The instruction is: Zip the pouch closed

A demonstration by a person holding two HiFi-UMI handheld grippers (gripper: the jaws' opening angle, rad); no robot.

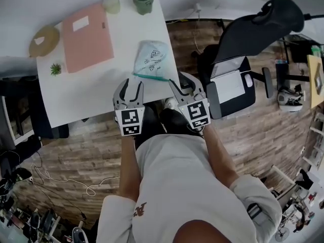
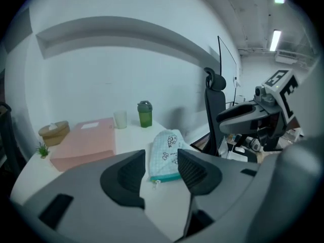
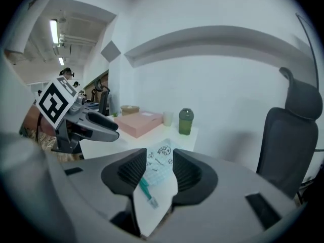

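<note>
1. No words can be read anywhere. The pink folder has a small white label, too small to read. The pouch is pale blue-green with small cartoon drawings and no legible text.
2. The pouch lies flat near the front right corner of the white table. Its teal zip edge faces the person, and a small zip pull sits at one end. Its contents cannot be seen.
3. At the table's far edge stand a green bottle with its lid on and a white cup; their contents cannot be seen. A round woven box sits left of the folder.
4. The left gripper is released, with its jaws apart, holding nothing.
5. The right gripper is also released and empty. Both grippers hover at the table's front edge, just short of the pouch.
</note>
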